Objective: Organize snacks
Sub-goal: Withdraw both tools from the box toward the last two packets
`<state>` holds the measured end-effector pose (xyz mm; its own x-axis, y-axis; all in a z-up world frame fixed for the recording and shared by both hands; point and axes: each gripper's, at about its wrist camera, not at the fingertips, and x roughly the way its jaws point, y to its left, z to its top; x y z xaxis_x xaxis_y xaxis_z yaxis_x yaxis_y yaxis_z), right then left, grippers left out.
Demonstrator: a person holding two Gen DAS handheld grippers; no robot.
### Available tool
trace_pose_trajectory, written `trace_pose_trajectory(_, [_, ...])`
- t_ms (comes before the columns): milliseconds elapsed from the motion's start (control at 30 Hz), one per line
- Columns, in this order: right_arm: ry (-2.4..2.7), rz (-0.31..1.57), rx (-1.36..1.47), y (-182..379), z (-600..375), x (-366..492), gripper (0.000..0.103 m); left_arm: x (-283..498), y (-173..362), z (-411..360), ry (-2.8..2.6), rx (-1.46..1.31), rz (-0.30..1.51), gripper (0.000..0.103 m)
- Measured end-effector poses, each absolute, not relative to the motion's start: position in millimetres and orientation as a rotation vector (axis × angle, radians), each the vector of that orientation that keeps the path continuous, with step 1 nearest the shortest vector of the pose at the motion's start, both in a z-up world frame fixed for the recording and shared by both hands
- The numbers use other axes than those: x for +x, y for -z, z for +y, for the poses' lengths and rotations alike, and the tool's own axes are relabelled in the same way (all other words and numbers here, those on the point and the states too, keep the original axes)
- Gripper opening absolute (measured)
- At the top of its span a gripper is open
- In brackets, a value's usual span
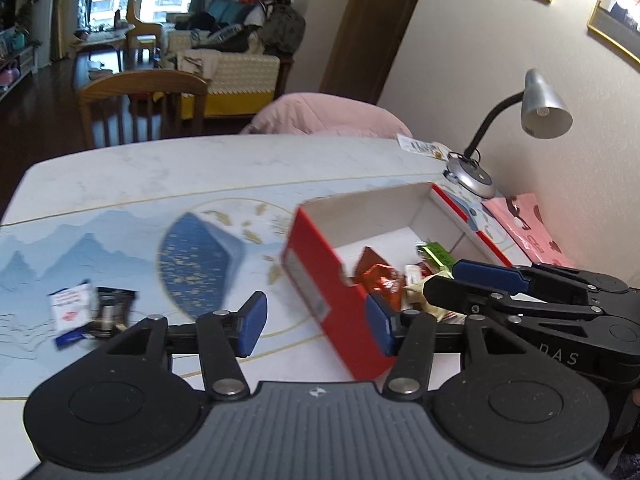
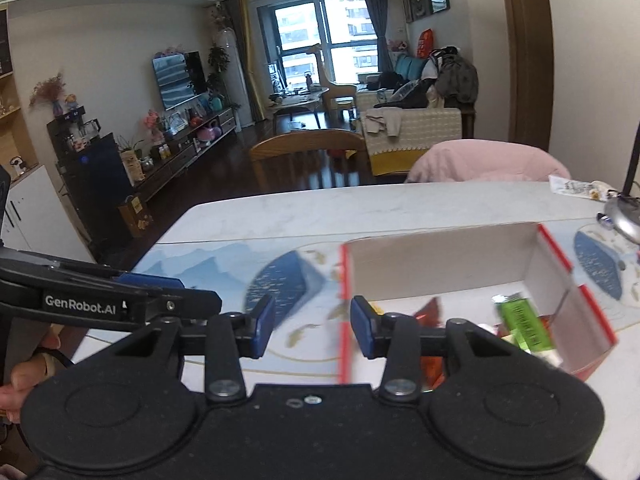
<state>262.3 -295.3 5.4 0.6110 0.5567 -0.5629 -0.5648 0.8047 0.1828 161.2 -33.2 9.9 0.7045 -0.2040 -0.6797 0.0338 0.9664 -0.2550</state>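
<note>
A red cardboard box [image 1: 320, 276] with a white inside lies open on the patterned table [image 1: 120, 184]. It holds several wrapped snacks, among them an orange-red foil one [image 1: 376, 272] and a green packet [image 1: 438, 252]. My left gripper [image 1: 316, 324] stands open just before the box's near corner, nothing between its blue pads. My right gripper [image 1: 440, 278] hovers over the snacks at the box's near end. In the right wrist view my right gripper [image 2: 312, 328] is open and empty at the box's left wall [image 2: 344, 300], with the green packet [image 2: 524, 324] inside. A white-blue packet [image 1: 70, 308] and a dark packet [image 1: 112, 308] lie on the table to the left.
A grey desk lamp [image 1: 544, 108] and a pink box [image 1: 528, 232] stand by the wall to the right of the red box. A wooden chair [image 1: 140, 96] and a pink-covered chair [image 1: 328, 116] sit at the table's far edge. A hand [image 2: 24, 376] holds the left gripper.
</note>
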Motion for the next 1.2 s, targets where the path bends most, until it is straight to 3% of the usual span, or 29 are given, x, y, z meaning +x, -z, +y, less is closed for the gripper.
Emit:
trace_pose_trajectory(167, [-0.661, 0.677, 0.032, -2.5, -268.2, 249.3, 0.047, 132.1, -11.8, 2.8, 0.095, -0.223, 0.759, 0.065])
trace_pose_trajectory(233, [-0.662, 0.679, 0.037, -1.7, -257.0, 244.0, 0.058, 121.1, -11.8, 17.6, 0.085, -0.226, 0.752, 0.065])
trace_pose_trajectory(300, [-0.668, 0.672, 0.036, -0.6, -247.2, 233.6, 0.099, 110.7, -11.7, 31.5, 0.076, -0.228, 0.747, 0.069])
trace_pose_trajectory(333, [-0.670, 0.658, 0.035, -0.8, -242.2, 227.1, 0.103, 105.4, -11.0, 38.8, 0.070, -0.231, 0.744, 0.073])
trace_pose_trajectory(600, [-0.681, 0.641, 0.040, 0.4, -198.7, 208.5, 0.103, 76.8, -3.0, 92.2, 0.045, -0.287, 0.717, 0.088])
trace_pose_trajectory(733, [-0.692, 0.656, 0.061, 3.2, -183.6, 214.2, 0.103, 75.6, 0.4, 113.5, 0.025, -0.319, 0.697, 0.103])
trace_pose_trajectory(1033, [-0.588, 0.734, 0.046, 19.2, -139.0, 256.6, 0.103, 109.4, 25.0, 162.0, -0.104, -0.419, 0.750, 0.103])
trace_pose_trajectory(1200, [-0.673, 0.880, 0.029, 46.2, -107.2, 296.1, 0.103, 118.0, 35.7, 185.2, -0.216, -0.448, 0.745, 0.103])
